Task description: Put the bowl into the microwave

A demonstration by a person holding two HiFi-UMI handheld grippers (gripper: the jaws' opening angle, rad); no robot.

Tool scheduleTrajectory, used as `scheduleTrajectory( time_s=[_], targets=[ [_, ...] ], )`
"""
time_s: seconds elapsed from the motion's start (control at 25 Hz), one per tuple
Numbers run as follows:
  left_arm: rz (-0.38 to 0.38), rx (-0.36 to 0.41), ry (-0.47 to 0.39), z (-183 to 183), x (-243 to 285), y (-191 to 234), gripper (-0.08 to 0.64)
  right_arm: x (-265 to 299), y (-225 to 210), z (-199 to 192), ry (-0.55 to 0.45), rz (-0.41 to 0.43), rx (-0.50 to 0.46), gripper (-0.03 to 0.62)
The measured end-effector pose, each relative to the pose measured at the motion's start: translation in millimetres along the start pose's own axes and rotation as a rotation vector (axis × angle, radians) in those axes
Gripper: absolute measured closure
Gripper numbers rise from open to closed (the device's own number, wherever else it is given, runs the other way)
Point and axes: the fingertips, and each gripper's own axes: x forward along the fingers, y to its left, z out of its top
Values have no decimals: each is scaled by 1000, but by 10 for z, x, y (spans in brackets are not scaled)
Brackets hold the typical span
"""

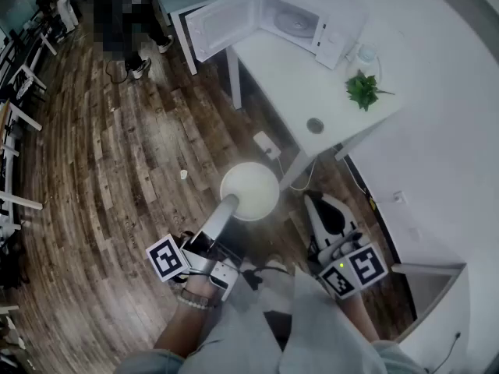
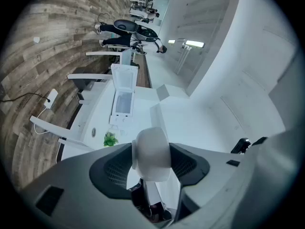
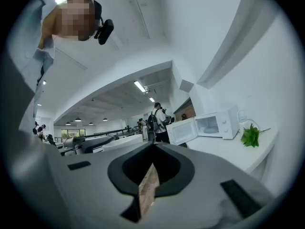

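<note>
White bowl (image 1: 249, 192) clamped in my left gripper (image 1: 228, 209) — open microwave (image 1: 300, 22) dead ahead, at the table's (image 1: 312, 92) far end; right gripper (image 1: 313, 201) closed, empty.

The bowl (image 1: 249, 192) is white, round and plain. It sits mouth up in the air above the wood floor (image 1: 117, 170), gripped by its near-left rim in the left hand-held gripper (image 1: 229, 206). In the left gripper view it shows between the jaws, its pale outer side filling the gap. It is near the table's (image 1: 312, 84) near edge and well apart from the microwave (image 1: 300, 22). The microwave is white and stands on the far left end of the table. Its door hangs wide open to the left, and a round glass plate shows inside.
</note>
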Motion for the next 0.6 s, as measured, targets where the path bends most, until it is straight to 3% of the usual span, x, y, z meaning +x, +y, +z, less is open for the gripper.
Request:
scheduleTrajectory(
  time_s=[0.6],
  targets=[
    [-3, 4, -13, 103, -130, -47, 325, 24, 66, 8, -3, -15, -4, 592]
  ],
)
